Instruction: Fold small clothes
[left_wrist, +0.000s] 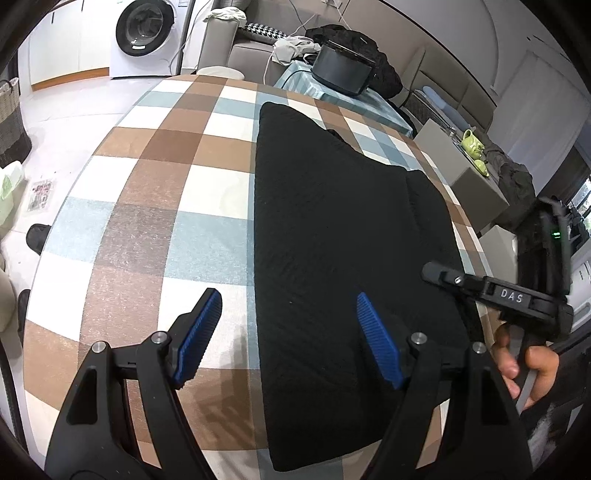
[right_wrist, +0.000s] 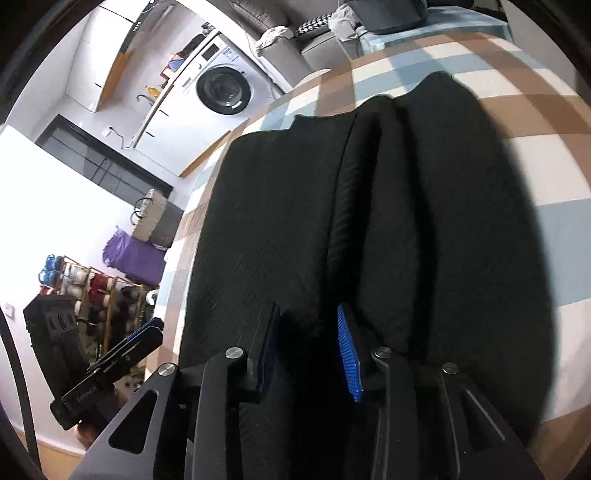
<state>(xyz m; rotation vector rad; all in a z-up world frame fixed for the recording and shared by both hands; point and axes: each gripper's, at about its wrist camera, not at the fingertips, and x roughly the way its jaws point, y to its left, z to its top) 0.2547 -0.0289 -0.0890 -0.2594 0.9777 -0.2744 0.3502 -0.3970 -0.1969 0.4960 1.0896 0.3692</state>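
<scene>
One black knit top (left_wrist: 332, 229) lies part-folded on the checked table (left_wrist: 147, 192), near its right edge. Next: pinch a side & fold again, I think. Left gripper (left_wrist: 288, 339) hangs wide open, tilted down, holding nothing. Right gripper (right_wrist: 310, 350) is low over the cloth; can't tell if it grips.

- Left half of the checked tablecloth (left_wrist: 147, 192) is totally bare, tons of room to come in from that edge.
- Black garment (left_wrist: 332, 240) hogs the right half, spreading almost to the right edge.
- Far right corner is tight: a dark pot (left_wrist: 341, 68) sits just past it on a blue-covered surface (left_wrist: 373, 107).
- Right gripper (left_wrist: 436, 275) hovers over the near right edge.
</scene>
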